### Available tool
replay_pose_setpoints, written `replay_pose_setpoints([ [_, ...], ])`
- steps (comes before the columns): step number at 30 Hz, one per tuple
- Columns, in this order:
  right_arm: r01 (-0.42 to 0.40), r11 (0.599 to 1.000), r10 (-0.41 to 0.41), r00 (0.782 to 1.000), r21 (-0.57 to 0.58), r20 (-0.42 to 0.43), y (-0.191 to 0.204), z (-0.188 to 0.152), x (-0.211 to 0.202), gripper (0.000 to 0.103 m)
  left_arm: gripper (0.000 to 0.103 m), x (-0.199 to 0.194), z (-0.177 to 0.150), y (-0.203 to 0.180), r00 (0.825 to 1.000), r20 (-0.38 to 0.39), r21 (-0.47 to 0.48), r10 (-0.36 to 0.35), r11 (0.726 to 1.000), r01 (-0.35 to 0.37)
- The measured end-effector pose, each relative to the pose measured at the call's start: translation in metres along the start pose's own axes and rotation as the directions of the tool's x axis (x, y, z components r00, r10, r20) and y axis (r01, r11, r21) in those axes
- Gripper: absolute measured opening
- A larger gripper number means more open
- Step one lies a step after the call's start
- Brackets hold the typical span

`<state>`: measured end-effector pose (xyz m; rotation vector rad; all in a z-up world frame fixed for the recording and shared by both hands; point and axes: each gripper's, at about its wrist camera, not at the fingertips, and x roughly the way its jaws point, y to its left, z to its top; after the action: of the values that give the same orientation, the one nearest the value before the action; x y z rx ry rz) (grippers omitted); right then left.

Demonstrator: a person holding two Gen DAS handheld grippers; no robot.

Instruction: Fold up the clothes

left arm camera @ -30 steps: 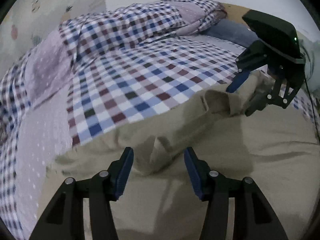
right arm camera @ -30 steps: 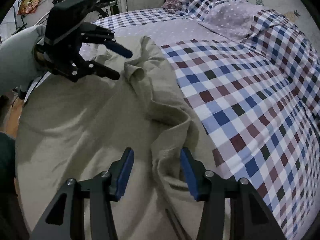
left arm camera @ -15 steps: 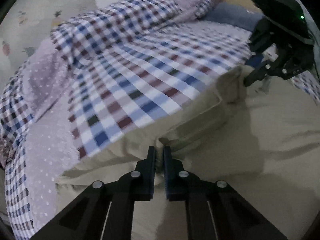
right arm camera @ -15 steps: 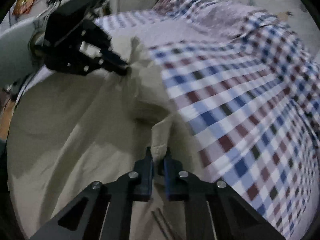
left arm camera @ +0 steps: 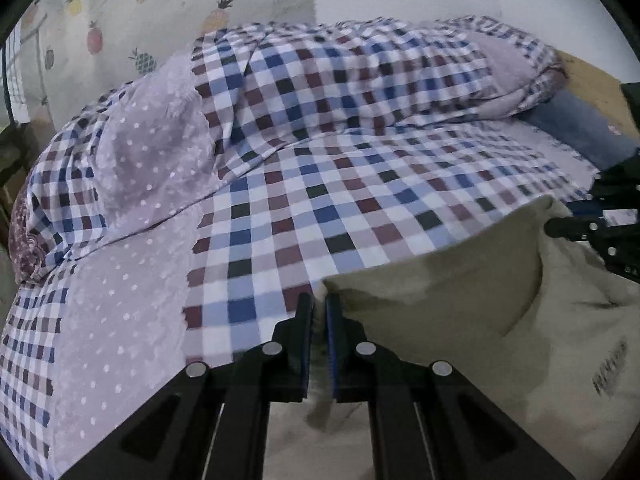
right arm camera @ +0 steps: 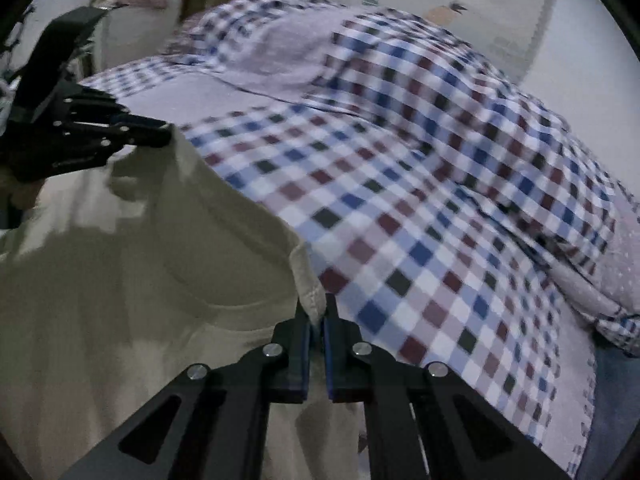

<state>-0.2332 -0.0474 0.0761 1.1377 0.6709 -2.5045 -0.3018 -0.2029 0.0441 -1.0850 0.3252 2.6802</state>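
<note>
Gripping the beige garment (left arm camera: 460,280) at two points along one edge. My left claw (left arm camera: 318,312) is clamped tight on a corner of cloth; my right claw (right arm camera: 316,316) is pinched on a stitched hem that pokes up between its pads. Garment: plain khaki-beige, soft, matte fabric, no pattern. Edge between the two claws is raised off the bed and hangs in a shallow curve, with a sagging pocket of shadow below it. Rest of the garment lies spread on the near side of the bed. Small dark printed lettering (left arm camera: 610,372) on the lower right part, too blurred to read. Beyond the raised edge: checked bedcover (left arm camera: 320,200), blue, maroon and white squares, with dotted lilac panels (left arm camera: 120,320). Rumpled checked quilt (left arm camera: 360,80) at the far side by a pineapple-print wall (left arm camera: 140,20).
</note>
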Motion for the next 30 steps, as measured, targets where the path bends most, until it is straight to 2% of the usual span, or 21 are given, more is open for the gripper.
replay_pose_setpoints([
  [4,0.058,0.998,-0.057,0.998,0.028,-0.04,-0.017,0.005,0.025,0.003,0.006,0.025,0.013,-0.008,0.999,-0.019,-0.003,0.049,0.999,-0.049],
  [9,0.121,0.993,-0.12,0.989,0.012,-0.09,-0.026,0.012,0.05,0.003,0.006,0.047,0.015,-0.016,0.994,-0.05,0.0,0.092,0.996,-0.092],
  [17,0.169,0.985,-0.161,0.97,0.028,-0.18,-0.021,0.004,0.09,0.004,0.008,0.077,0.016,-0.026,0.984,-0.096,0.005,0.151,0.988,-0.151],
  [18,0.182,0.983,-0.174,0.97,0.031,-0.171,-0.021,0.004,0.089,0.006,0.009,0.076,0.016,-0.026,0.984,-0.097,0.001,0.15,0.989,-0.15],
  [20,0.218,0.975,-0.208,0.965,0.05,-0.161,-0.025,0.006,0.087,0.024,0.014,0.073,0.015,-0.025,0.984,-0.101,-0.006,0.147,0.989,-0.148],
  [21,0.224,0.972,-0.211,0.966,0.075,-0.148,-0.031,0.005,0.081,0.03,0.021,0.07,0.015,-0.022,0.985,-0.105,-0.015,0.137,0.99,-0.14],
  [22,0.229,0.968,-0.215,0.967,0.1,-0.136,-0.038,0.004,0.075,0.042,0.035,0.066,0.013,-0.019,0.986,-0.111,-0.029,0.126,0.991,-0.13],
  [23,0.234,0.964,-0.218,0.968,0.126,-0.125,-0.045,0.003,0.069,0.048,0.055,0.062,0.011,-0.016,0.986,-0.116,-0.043,0.115,0.992,-0.121],
  [25,0.214,0.957,-0.195,0.975,0.198,-0.111,-0.063,-0.002,0.053,0.049,0.075,0.053,0.005,-0.011,0.989,-0.124,-0.068,0.083,0.993,-0.092],
  [28,0.075,0.942,-0.059,0.997,0.327,-0.059,-0.101,-0.022,0.012,0.05,0.077,0.032,-0.011,-0.008,0.992,-0.122,-0.093,0.008,0.995,-0.019],
  [30,0.002,0.926,0.005,1.0,0.378,-0.018,-0.123,-0.044,-0.022,0.05,0.077,0.01,-0.025,-0.008,0.993,-0.11,-0.122,-0.034,0.992,0.02],
])
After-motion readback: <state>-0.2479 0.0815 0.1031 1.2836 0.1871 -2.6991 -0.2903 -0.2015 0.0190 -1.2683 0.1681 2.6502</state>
